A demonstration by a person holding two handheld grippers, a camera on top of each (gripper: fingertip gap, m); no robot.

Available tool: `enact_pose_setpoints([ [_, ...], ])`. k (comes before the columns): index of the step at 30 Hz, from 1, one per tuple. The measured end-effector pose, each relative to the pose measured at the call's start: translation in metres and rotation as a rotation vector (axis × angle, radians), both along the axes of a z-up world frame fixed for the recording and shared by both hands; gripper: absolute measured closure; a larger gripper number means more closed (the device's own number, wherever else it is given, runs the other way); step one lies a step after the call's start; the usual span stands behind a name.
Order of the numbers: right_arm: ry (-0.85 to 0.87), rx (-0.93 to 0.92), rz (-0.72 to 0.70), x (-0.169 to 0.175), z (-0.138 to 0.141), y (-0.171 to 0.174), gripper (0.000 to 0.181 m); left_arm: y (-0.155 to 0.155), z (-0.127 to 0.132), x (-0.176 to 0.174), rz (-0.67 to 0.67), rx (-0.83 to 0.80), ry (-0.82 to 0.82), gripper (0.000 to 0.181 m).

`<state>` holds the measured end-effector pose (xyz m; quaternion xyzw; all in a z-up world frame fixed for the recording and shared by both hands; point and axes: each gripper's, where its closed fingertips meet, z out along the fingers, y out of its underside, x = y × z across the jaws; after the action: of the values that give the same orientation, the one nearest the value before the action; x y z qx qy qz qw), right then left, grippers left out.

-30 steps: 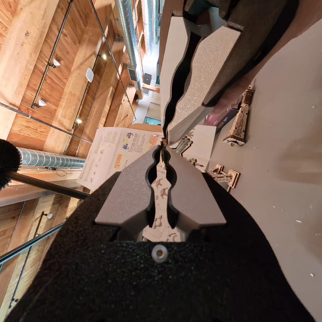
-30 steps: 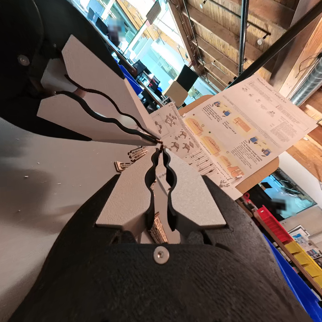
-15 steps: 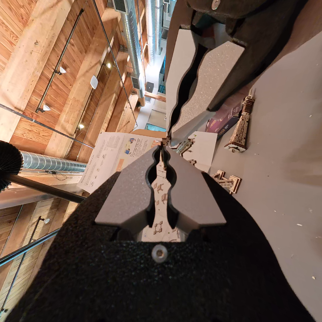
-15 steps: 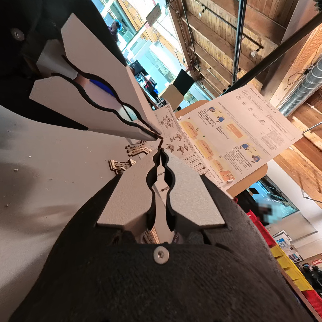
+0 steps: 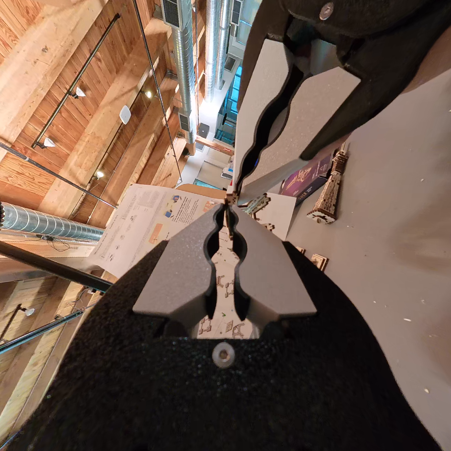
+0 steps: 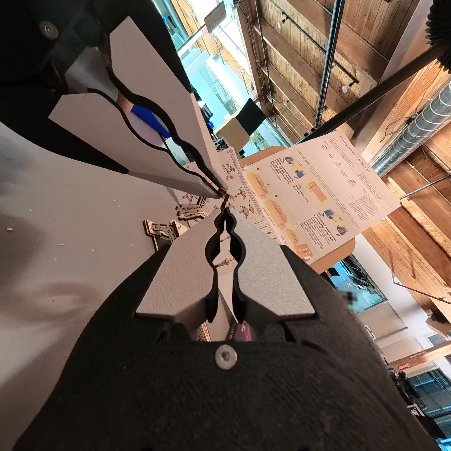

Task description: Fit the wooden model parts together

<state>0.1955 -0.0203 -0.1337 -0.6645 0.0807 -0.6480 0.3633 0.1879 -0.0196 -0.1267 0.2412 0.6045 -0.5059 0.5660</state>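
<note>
Both grippers meet tip to tip above the grey table (image 5: 390, 244). In the left wrist view my left gripper (image 5: 226, 207) is shut on a thin wooden strip (image 5: 229, 223) that stands edge-on between its fingers. My right gripper (image 5: 236, 190) comes in from the upper right, shut on a small notched wooden part (image 5: 231, 196) that touches the strip's end. In the right wrist view my right gripper (image 6: 224, 210) holds its small wooden part (image 6: 225, 199) against the tips of the left gripper (image 6: 220, 191), which reaches in from the upper left.
A finished wooden tower (image 5: 328, 190) and a purple box (image 5: 305, 181) lie on the table. A wooden arch base (image 6: 162, 230) and loose flat parts (image 6: 192, 210) lie near an instruction booklet. A printed sheet on a board (image 6: 317, 195) stands behind. The finished wooden tower (image 5: 328, 190) is about 15 cm from both grippers' fingertips.
Both grippers stay shut and tip to tip. They have shifted and tilted together a little, so the table parts and the sheet sit lower in both views.
</note>
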Motion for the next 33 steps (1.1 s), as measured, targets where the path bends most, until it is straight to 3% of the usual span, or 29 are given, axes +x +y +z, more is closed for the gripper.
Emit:
enact_pose_setpoints([
  [12, -0.011, -0.006, 0.008, -0.002, 0.001, 0.003, 0.181, 0.002, 0.001, -0.003, -0.069, -0.025, 0.06, 0.181],
  [19, 0.012, 0.031, 0.0, -0.001, 0.0, 0.0, 0.181, -0.001, -0.001, -0.001, -0.029, -0.011, 0.053, 0.181],
  [29, 0.009, -0.119, -0.035, 0.0, -0.01, 0.006, 0.181, -0.002, -0.009, 0.0, -0.076, -0.008, 0.187, 0.181],
  [33, 0.039, -0.071, -0.05, 0.003, -0.01, 0.002, 0.181, -0.002, -0.009, 0.003, -0.059, -0.002, 0.179, 0.181],
])
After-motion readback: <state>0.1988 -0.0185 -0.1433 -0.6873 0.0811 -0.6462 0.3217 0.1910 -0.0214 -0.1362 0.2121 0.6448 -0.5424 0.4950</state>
